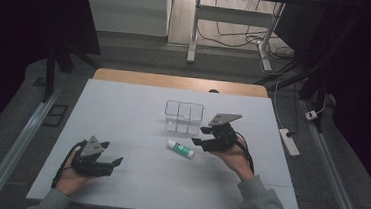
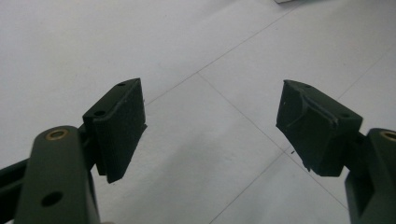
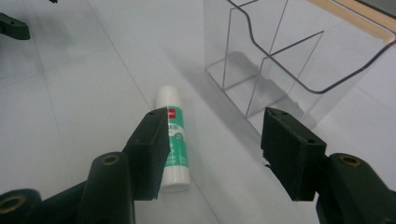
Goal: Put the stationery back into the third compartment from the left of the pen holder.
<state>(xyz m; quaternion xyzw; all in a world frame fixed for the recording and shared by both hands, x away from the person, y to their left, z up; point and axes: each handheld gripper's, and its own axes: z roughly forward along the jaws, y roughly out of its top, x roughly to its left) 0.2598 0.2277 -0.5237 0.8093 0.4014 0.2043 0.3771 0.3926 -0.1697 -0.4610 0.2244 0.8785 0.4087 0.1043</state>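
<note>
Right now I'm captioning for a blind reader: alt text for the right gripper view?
The right gripper, open, hovers low over a white table; a green-and-white glue stick lies partly behind one of its fingers. A clear, empty divided organizer stands just beyond.

Glue stick (image 3: 173, 140) label partly behind 1 jaw, its print too small to read.

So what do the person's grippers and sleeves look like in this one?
Both the left gripper and the right gripper are black, each with two blocky flat-faced jaws, a grey three-cornered plate on top, brass-coloured pivot pins and a trailing black cable. The sleeves are grey.
</note>
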